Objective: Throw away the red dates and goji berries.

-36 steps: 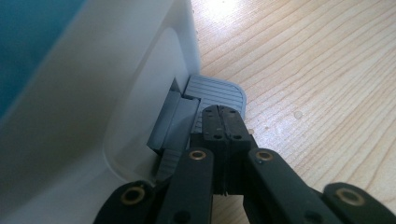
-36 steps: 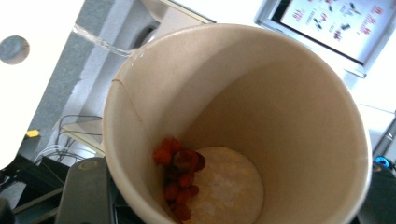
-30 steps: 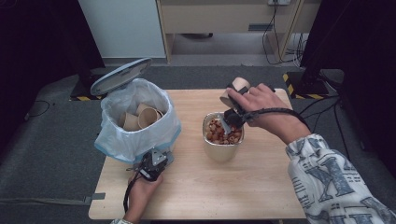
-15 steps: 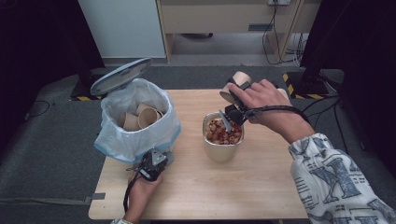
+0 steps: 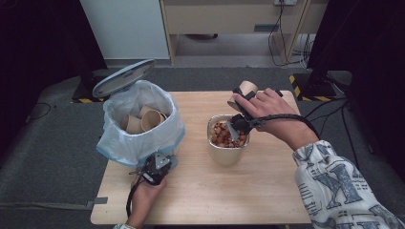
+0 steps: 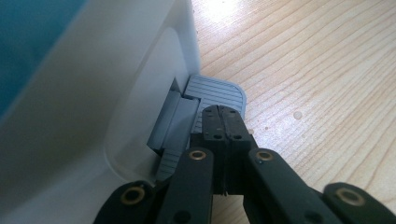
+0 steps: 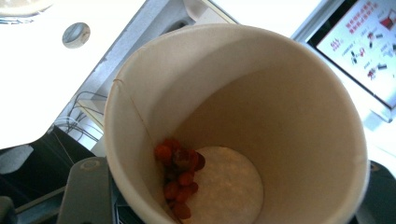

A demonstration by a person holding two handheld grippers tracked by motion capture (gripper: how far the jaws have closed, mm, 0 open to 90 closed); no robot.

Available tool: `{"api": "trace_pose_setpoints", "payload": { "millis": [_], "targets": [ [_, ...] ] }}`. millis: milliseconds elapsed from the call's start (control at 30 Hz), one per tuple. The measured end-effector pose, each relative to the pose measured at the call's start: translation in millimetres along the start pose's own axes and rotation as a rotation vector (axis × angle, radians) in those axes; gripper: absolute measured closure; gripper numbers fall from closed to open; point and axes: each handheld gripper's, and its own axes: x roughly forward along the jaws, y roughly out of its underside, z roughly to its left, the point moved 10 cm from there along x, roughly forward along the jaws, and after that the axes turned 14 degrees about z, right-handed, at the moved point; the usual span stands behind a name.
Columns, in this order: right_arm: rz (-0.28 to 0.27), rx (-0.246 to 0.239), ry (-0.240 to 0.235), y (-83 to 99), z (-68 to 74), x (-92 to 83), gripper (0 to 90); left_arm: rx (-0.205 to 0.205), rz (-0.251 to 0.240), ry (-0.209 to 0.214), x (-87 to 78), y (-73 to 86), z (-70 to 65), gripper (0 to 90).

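Wooden table is carrying everything here, and the biggest thing on it is the white pedal bin on the left, lined with a pale blue bag, grey lid standing open. It's holding several used paper cups lying loose on their sides.

Left gripper is sitting down at the foot of the bin with its jaws pressed together, tips resting on the ribbed grey pedal, so I'm guessing that's what is keeping the lid up.

Next down is the foil container near the middle of the table, sitting about full of reddish-brown snack bits, nuts or dried berries, can't tell which.

Right gripper is holding a paper cup tipped over that container, jaws clamped on the cup's wall near the rim as far as I can make out. In the right gripper view a small clump of red bits is clinging to the bottom edge inside the cup.

Handling-wise I'd say the cup is light and thin, so it's going to dent if squeezed hard; pinching the rolled rim is looking like the stiffest spot. The foil tub is probably flimsy too and may be sliding if bumped
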Motion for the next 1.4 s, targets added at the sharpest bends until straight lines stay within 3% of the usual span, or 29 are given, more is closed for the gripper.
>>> {"api": "trace_pose_setpoints", "payload": {
  "millis": [167, 200, 233, 267, 433, 667, 800, 1033, 1233, 1400],
  "targets": [
    [-0.017, 0.079, -0.03, 5.6, 0.8, -0.3, 33.6, -0.002, 0.0, 0.003, 0.0, 0.0, 0.2, 89.7],
    [-0.033, 0.143, -0.057, 7.2, 2.7, 0.3, 33.5, -0.002, -0.002, 0.003, 0.2, -0.2, 0.2, 89.7],
    [-0.033, 0.143, -0.057, 7.2, 2.7, 0.3, 33.5, -0.002, -0.002, 0.003, 0.2, -0.2, 0.2, 89.7],
    [-0.039, 0.185, -0.076, 10.0, 4.9, 1.7, 33.4, -0.002, -0.002, 0.003, 0.2, -0.2, 0.2, 89.7],
    [-0.068, 0.261, -0.107, 13.5, 7.7, 3.7, 33.0, -0.002, -0.003, 0.005, 0.1, -0.2, 0.2, 89.6],
    [-0.127, 0.477, -0.197, 22.7, 13.6, 5.5, 32.8, -0.002, -0.004, 0.005, 0.2, -0.3, 0.2, 89.6],
    [-0.149, 0.532, -0.227, 25.5, 19.4, 6.9, 32.7, -0.002, -0.004, 0.005, 0.2, -0.4, 0.2, 89.6],
    [-0.184, 0.683, -0.282, 35.9, 25.1, 8.8, 32.6, -0.004, -0.004, 0.007, 0.3, -0.3, 0.0, 89.7],
    [-0.197, 0.771, -0.329, 47.5, 34.3, 11.7, 32.4, -0.005, -0.004, 0.009, 0.3, -0.3, 0.1, 89.6],
    [-0.201, 0.815, -0.347, 52.4, 39.8, 12.9, 32.4, -0.005, -0.004, 0.008, 0.3, -0.3, 0.1, 89.6]
  ]
}}
